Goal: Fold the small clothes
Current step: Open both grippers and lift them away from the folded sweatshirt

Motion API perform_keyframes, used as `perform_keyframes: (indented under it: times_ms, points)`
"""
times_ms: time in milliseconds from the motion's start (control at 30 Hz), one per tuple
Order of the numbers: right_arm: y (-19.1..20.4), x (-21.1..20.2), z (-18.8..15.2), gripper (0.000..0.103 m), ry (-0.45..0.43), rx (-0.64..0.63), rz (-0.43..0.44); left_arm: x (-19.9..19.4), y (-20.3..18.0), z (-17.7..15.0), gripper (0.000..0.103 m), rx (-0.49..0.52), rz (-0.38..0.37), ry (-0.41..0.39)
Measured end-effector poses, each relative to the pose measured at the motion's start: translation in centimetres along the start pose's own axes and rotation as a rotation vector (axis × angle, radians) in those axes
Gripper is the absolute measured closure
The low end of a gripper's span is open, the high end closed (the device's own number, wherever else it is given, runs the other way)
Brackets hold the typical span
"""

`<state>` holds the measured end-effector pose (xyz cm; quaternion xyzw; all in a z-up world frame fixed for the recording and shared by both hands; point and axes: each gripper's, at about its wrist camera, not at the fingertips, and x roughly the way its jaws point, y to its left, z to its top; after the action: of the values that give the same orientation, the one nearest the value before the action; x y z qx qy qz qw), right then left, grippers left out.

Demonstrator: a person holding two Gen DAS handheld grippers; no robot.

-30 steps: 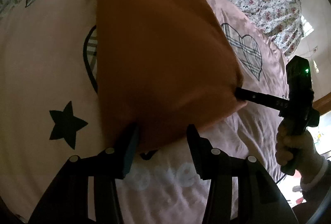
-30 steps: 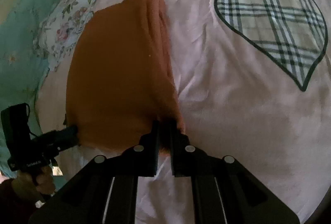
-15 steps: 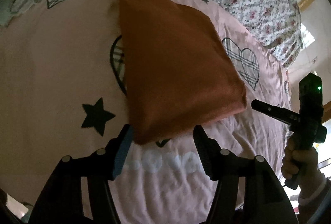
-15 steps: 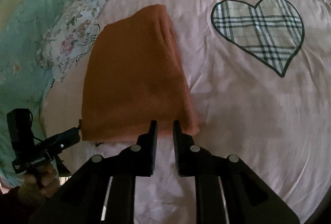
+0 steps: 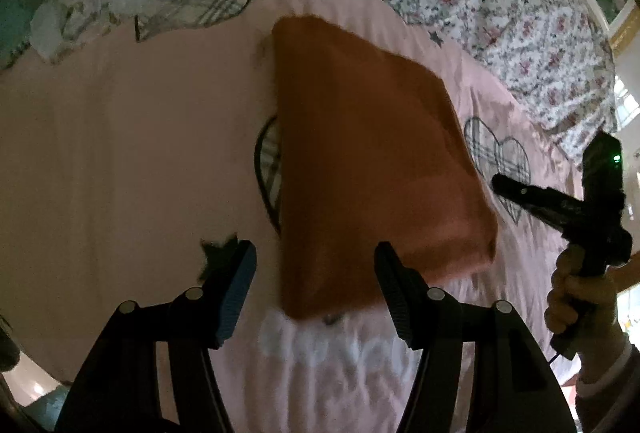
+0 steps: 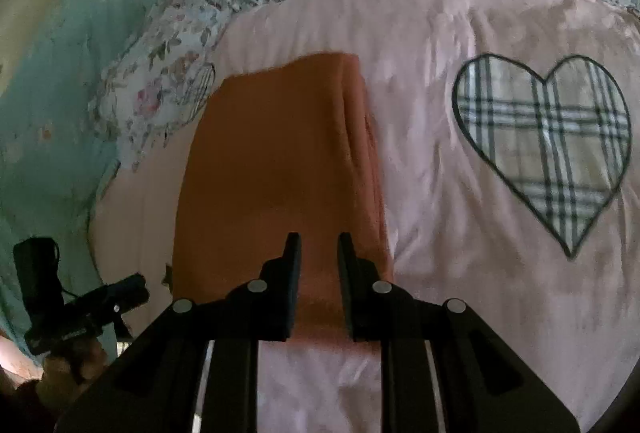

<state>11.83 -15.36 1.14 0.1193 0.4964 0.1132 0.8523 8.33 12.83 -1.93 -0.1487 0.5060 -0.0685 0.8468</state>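
Left gripper (image 5: 314,281) jaws wide, right gripper (image 6: 319,273) jaws slightly apart, both empty above orange cloth (image 5: 368,161).

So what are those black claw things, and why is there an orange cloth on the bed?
Those claws are grabbers, one in each of a person's hands. Each carries a camera, so each picture looks out along one claw. One picture shows the left gripper up close, the other the right gripper. A folded orange cloth lies flat on a pink bedcover with checked hearts. Both claws have just been opening and hold nothing now. The cloth lies free.
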Motion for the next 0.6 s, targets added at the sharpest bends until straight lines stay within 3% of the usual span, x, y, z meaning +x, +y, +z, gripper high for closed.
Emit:
perform_keyframes:
  times_ms: [200, 333, 467, 600]
  points:
    - [-0.3, 3.7, 3.5, 0.083, 0.003, 0.018, 0.009, 3.2, 0.0, 4.3, 0.041, 0.001, 0.033, -0.006]
    - [-0.6, 5.8, 5.6, 0.083, 0.002, 0.041, -0.007, 6.9, 0.2, 7.1, 0.041, 0.012, 0.055, 0.031]
    - [-1.7, 8.2, 6.3, 0.087, 0.030, 0.058, -0.039, 10.4, 1.2, 8.6, 0.036, 0.001, 0.045, 0.102]
    - [-1.8, 7.9, 6.1, 0.088, 0.011, 0.082, -0.036, 10.3, 1.3, 8.9, 0.034, 0.043, 0.045, 0.105]
